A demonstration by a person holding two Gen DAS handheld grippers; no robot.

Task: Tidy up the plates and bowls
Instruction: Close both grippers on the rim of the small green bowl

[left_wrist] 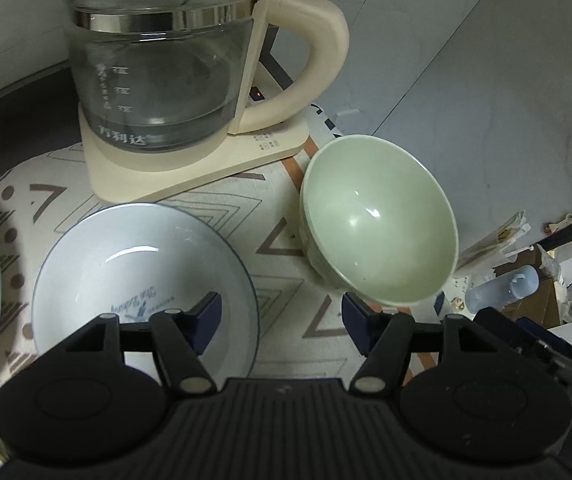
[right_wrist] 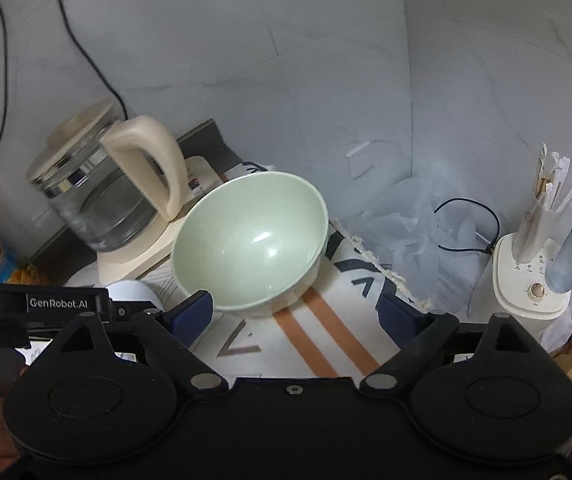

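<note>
The glass kettle stood at twelve o'clock, the white bowl at seven, the green bowl at two. My left gripper and right gripper both gaped empty. I judged a rim pinch best, the right approaching squarely.

Bowl right of plate.

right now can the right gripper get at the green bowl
Probably yes: the right gripper is open with the green bowl just ahead, nothing between them; the kettle sits off to the side.
</note>
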